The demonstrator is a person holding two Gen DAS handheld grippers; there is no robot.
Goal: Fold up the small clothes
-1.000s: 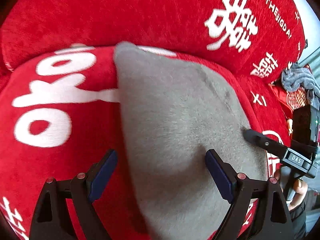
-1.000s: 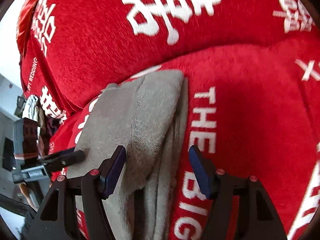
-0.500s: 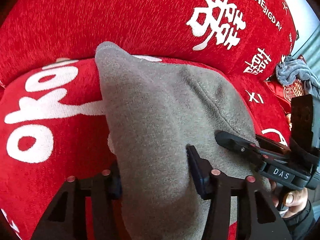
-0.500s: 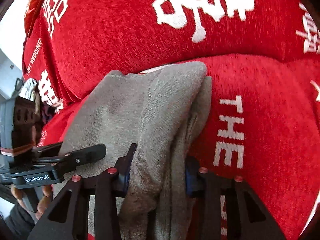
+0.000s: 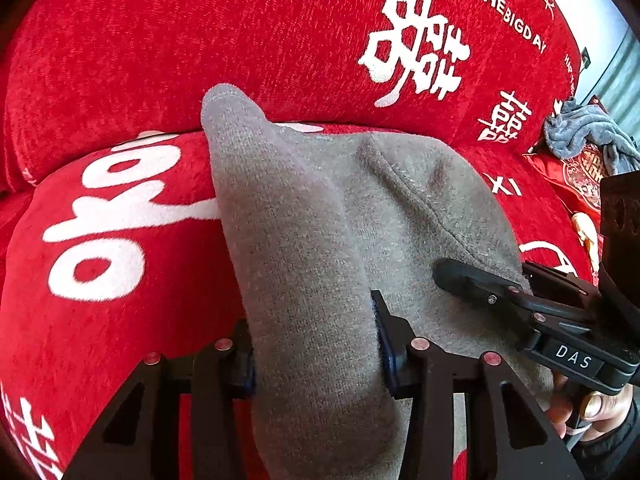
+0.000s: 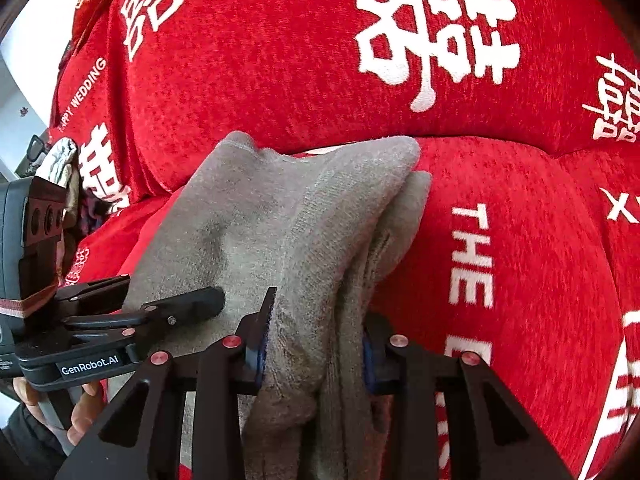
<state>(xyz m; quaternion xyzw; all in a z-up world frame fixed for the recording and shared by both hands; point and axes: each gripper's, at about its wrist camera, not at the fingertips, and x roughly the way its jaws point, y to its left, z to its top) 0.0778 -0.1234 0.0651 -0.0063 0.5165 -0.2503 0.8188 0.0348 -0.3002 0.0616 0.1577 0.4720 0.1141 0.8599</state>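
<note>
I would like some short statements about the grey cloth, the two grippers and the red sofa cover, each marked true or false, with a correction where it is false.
1. The left gripper is closed on the grey cloth. True; its jaws have just been closing, with the fabric between them.
2. The right gripper hangs open above the cloth. False; it is also clamped on a bunch of the grey fabric.
3. The cloth lies on a red sofa cover with white lettering. True.
4. The cloth is spread out flat. False; its gripped edges are bunched up and raised.
5. A second grey cloth lies farther away on the sofa. True.
</note>
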